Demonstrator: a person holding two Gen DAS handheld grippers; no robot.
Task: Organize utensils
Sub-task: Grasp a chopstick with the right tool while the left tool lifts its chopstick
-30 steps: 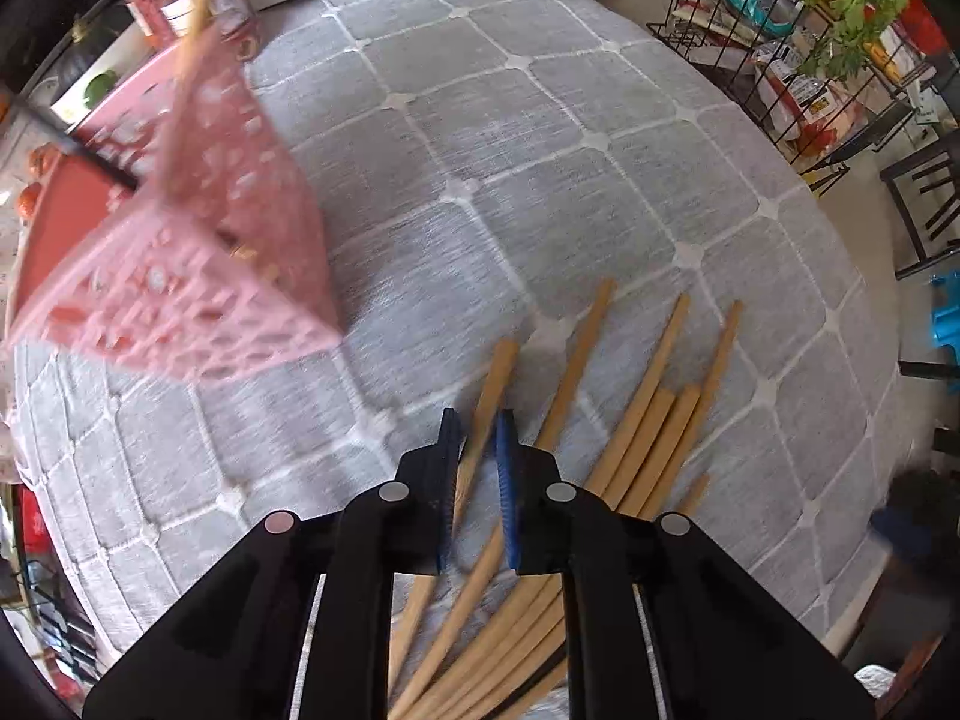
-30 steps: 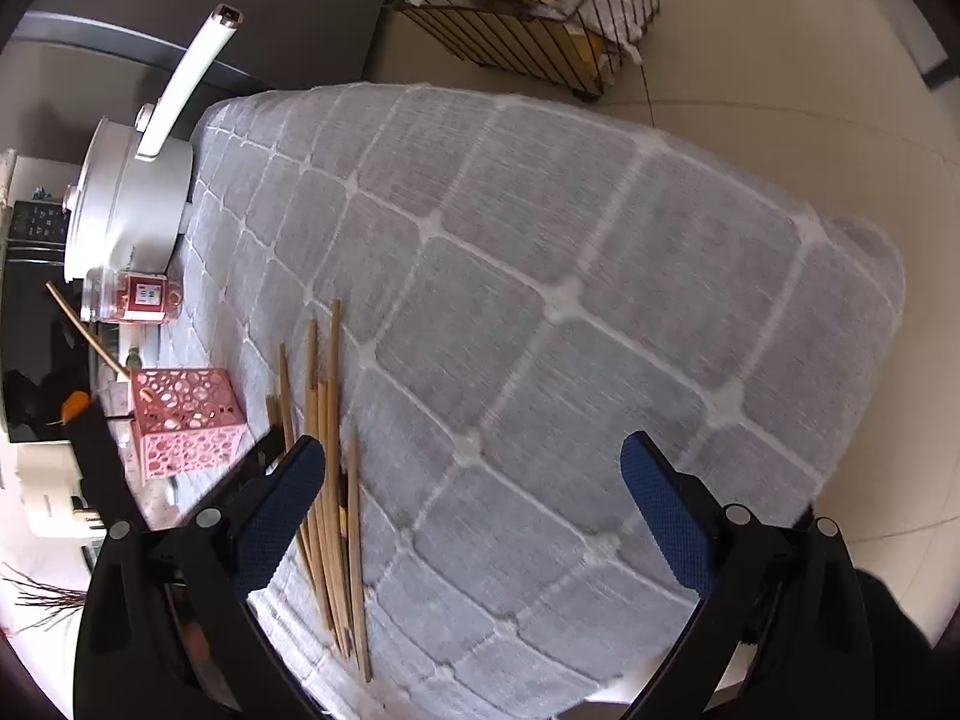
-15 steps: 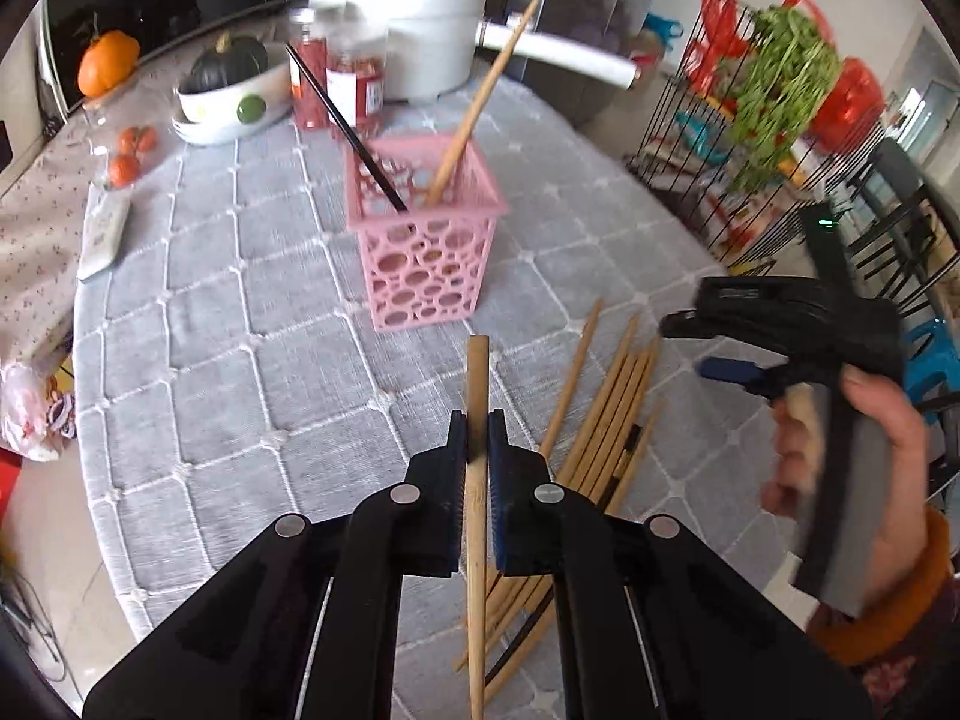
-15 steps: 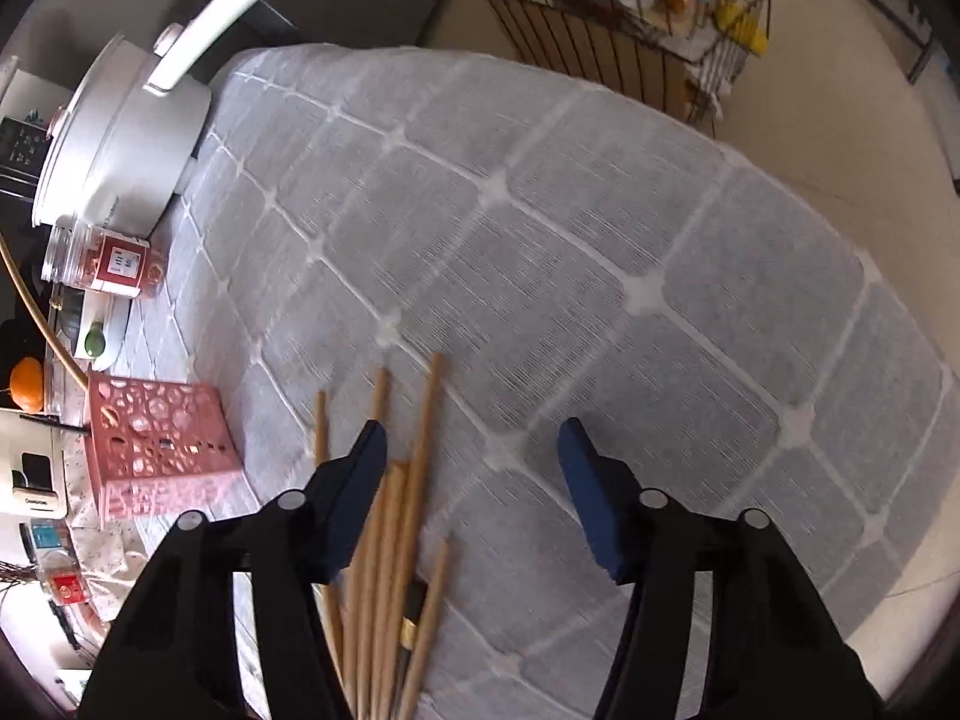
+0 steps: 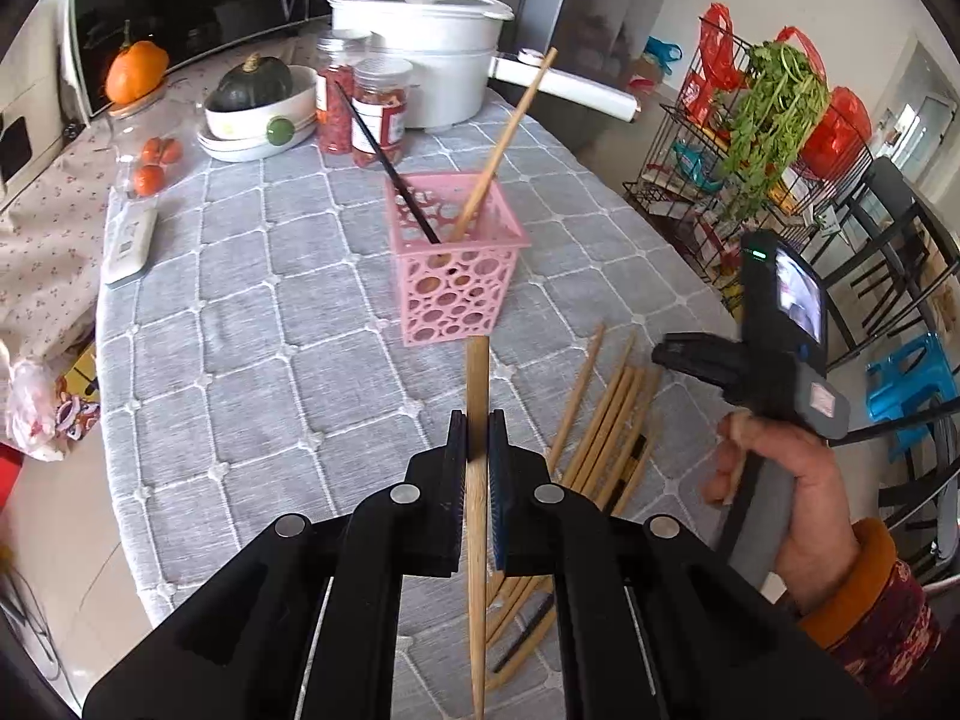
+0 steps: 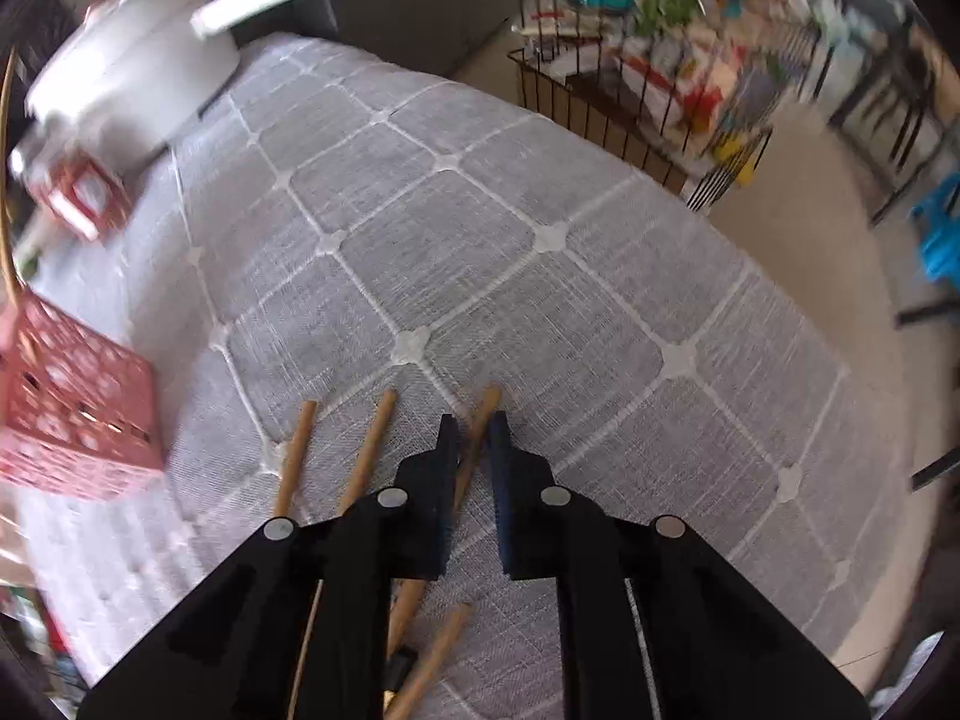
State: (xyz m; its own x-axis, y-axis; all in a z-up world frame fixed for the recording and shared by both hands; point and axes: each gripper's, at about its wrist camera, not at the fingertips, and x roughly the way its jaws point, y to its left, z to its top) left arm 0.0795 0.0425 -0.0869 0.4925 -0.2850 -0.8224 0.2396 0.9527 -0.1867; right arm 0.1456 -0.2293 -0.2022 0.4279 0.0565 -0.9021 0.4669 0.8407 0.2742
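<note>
Left gripper (image 5: 477,441) pinches one wooden chopstick (image 5: 477,516) just before the pink basket (image 5: 459,267).
The right gripper (image 6: 474,441) has just closed on a chopstick (image 6: 480,420) in the pile (image 5: 606,432) on the grey tablecloth (image 5: 288,324); jars (image 5: 372,102) and a white pot (image 5: 432,48) stand behind.

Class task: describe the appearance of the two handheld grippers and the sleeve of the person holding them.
Both grippers, left gripper and right gripper, are black, with angular linkage arms, round silver pivot pins and blue finger pads. The right unit carries a small lit screen and a grey handle. The sleeve is dark red patterned with an orange cuff.
</note>
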